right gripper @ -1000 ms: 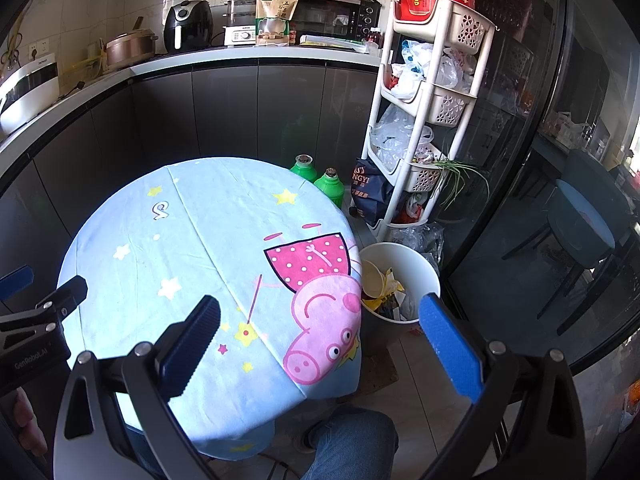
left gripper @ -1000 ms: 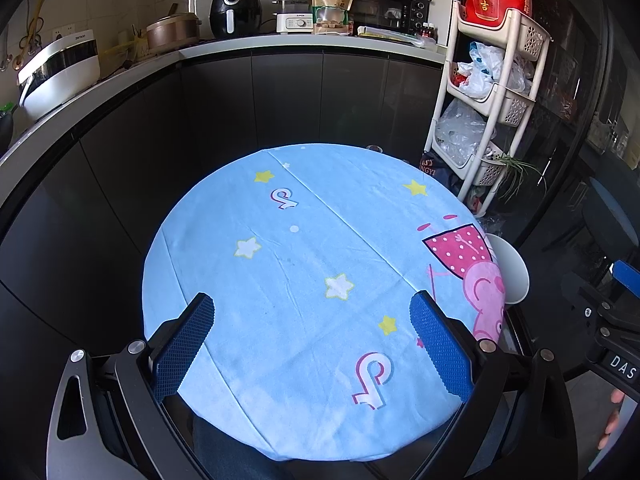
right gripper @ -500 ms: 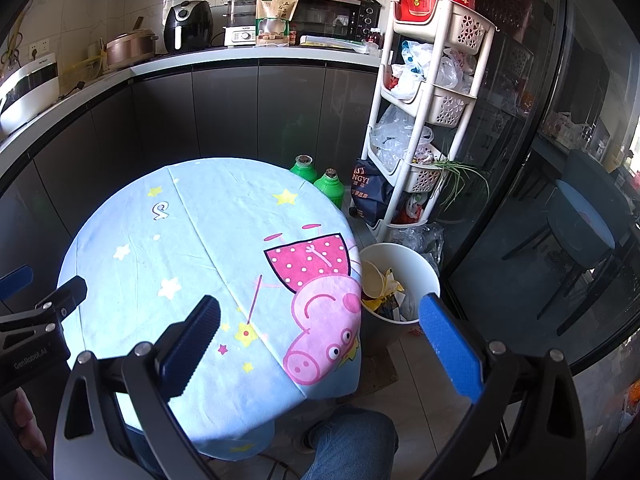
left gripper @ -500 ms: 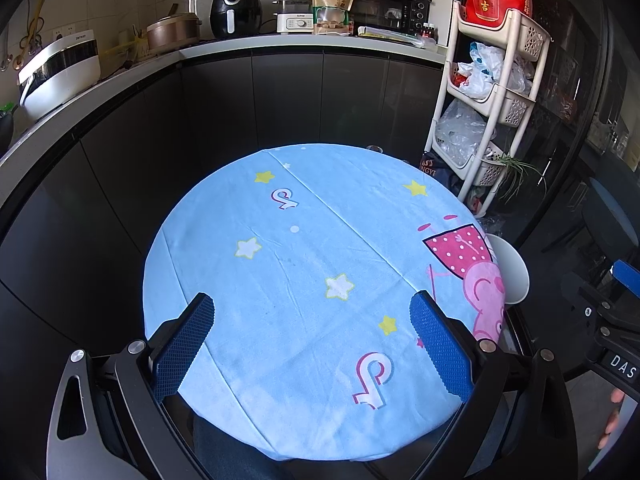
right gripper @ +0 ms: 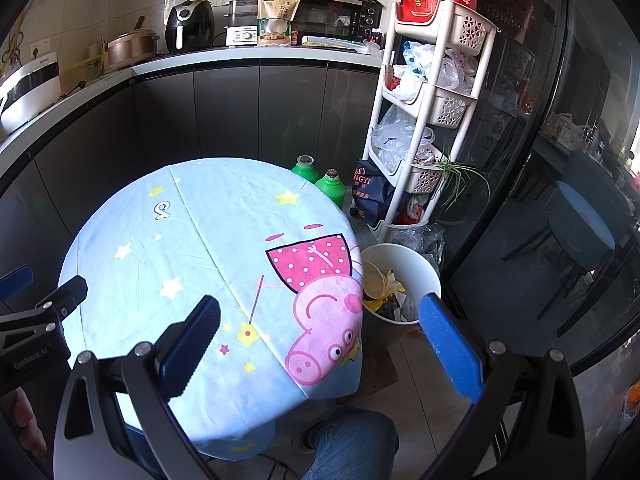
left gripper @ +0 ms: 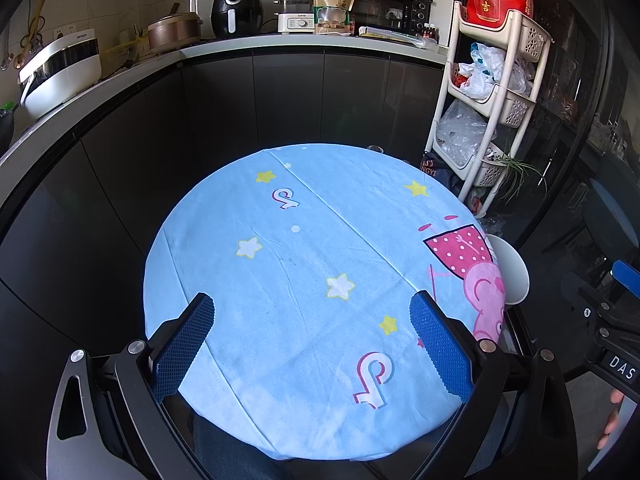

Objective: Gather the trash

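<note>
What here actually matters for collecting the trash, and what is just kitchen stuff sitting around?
Part of the job:
white bin with trash inside, on the floor beside the table
left gripper, open
right gripper, open

Just around:
green bottles
storage rack
air fryer
tablecloth

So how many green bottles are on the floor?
2. One green bottle behind the table, the other just right of it, beside the rack. More may be hidden.
</note>
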### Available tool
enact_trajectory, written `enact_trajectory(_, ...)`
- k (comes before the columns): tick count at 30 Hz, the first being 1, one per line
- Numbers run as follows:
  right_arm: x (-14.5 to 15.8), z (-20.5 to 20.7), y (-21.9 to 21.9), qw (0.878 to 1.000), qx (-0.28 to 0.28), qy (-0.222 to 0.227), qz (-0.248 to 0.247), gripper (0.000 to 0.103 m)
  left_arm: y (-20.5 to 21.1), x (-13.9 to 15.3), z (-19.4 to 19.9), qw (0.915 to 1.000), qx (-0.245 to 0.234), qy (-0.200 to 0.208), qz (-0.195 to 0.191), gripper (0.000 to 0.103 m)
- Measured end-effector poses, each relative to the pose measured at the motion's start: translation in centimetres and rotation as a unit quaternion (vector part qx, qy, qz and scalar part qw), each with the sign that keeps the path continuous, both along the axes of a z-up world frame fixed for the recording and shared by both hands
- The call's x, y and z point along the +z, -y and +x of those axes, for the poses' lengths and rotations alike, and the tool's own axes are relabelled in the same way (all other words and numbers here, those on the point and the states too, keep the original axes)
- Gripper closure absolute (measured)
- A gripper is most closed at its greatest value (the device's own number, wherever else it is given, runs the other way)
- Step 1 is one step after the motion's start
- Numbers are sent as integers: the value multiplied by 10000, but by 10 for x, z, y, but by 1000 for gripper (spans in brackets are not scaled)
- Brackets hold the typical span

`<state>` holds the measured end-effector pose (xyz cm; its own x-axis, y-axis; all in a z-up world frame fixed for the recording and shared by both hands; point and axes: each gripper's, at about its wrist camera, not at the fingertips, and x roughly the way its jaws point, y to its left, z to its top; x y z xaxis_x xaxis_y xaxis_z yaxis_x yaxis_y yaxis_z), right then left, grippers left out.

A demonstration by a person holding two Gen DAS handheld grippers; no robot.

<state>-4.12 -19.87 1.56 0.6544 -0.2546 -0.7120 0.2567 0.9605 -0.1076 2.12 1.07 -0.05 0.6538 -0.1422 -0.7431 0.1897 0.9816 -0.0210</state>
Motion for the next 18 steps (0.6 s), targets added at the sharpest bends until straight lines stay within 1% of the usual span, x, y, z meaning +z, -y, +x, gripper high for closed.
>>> enact_trajectory(18, 3, 5, -5, 10000, 67, -19, 1, 3, -2, 0, -2, 10000, 30, 2, -36, 8)
